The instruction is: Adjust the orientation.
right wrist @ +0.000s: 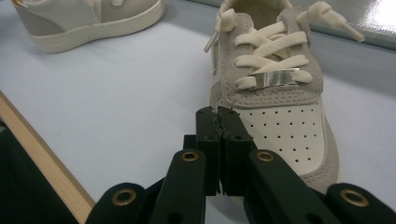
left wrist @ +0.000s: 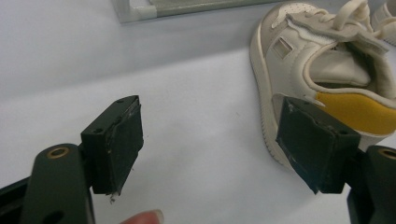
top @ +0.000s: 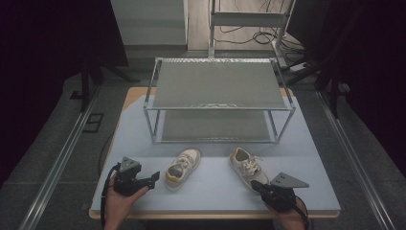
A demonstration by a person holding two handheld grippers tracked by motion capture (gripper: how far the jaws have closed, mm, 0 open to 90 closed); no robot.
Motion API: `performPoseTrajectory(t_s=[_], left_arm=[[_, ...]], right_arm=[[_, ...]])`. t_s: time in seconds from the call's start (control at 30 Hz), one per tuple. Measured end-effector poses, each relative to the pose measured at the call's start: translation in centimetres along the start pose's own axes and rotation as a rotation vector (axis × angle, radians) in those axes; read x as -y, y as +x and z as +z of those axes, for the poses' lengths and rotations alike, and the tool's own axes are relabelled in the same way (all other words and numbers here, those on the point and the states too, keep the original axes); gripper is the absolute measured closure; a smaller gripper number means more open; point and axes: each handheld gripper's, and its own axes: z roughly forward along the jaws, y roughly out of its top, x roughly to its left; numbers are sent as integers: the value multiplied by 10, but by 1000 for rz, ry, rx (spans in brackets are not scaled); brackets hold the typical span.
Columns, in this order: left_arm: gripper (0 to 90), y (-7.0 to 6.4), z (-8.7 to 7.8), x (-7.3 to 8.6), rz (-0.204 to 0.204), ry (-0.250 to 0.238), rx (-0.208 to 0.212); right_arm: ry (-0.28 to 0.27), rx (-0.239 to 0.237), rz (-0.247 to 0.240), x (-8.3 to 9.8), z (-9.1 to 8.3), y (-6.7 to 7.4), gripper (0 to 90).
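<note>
The left tool is being held with jaws apart beside the yellow-heeled shoe; the right tool, jaws together, is being pointed at the laced shoe.

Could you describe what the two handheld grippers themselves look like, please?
Both are black. The left gripper and right gripper each carry a grey three-cornered plate on top and a trailing black cable. Their jaws end in square black blocks on arms with brass-coloured rivets.
</note>
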Motion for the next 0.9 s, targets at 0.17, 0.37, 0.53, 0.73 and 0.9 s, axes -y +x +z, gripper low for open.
performPoseTrajectory(t_s=[0.17, 0.37, 0.53, 0.73, 0.9], left_arm=[[224, -1, 4, 1, 7, 11, 1], [224, -2, 1, 1, 8, 1, -3], [226, 0, 1, 1, 1, -5, -8], [225, 0, 3, 1, 6, 5, -4], [226, -1, 2, 1, 4, -6, -3]], right_arm=[[13, -33, 1, 1, 4, 4, 877], [33, -39, 9, 4, 9, 2, 892], [45, -18, 22, 4, 4, -7, 892], [32, 29, 74, 8, -4, -32, 893], [25, 59, 88, 7, -5, -44, 893]])
